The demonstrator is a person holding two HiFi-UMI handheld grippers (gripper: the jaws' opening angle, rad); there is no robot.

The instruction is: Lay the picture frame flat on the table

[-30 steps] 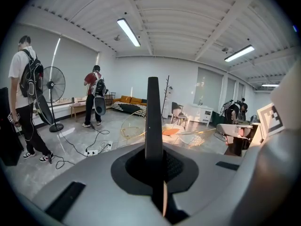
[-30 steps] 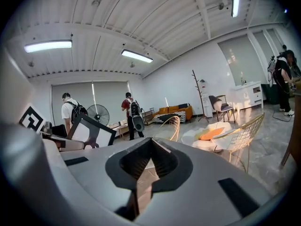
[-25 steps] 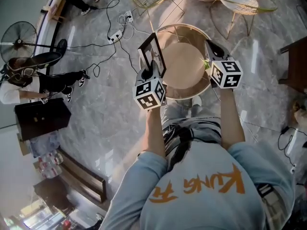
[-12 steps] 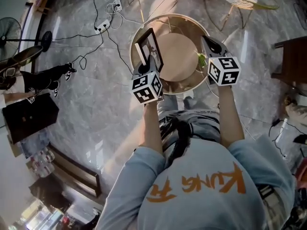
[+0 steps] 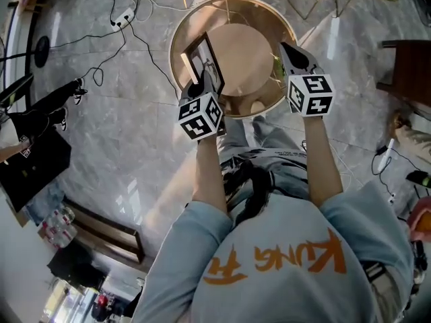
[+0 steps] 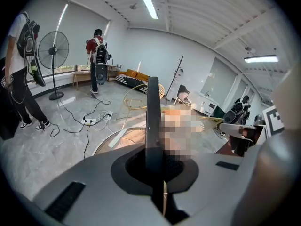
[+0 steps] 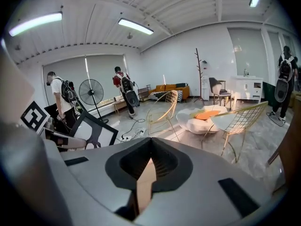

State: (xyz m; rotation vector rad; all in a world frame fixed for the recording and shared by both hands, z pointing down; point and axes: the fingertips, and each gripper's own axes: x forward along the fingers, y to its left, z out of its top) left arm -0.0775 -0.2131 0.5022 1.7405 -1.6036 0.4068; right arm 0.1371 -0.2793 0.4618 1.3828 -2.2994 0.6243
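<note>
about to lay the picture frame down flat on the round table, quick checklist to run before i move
1. Grip: the left claw is closed on the edge of the picture frame. ok
2. Frame lying flat: it stands upright on edge in the claw. not ok
3. Landing spot: the tan top of the table beside the frame looks bare. ok
4. Right claw out of the way: jaws together, nothing in them, at the table's right side, apart from the frame. ok
5. Small green thing by the right rim: well away from the frame. ok
6. Frame's lower edge touching the table: cannot tell
</note>
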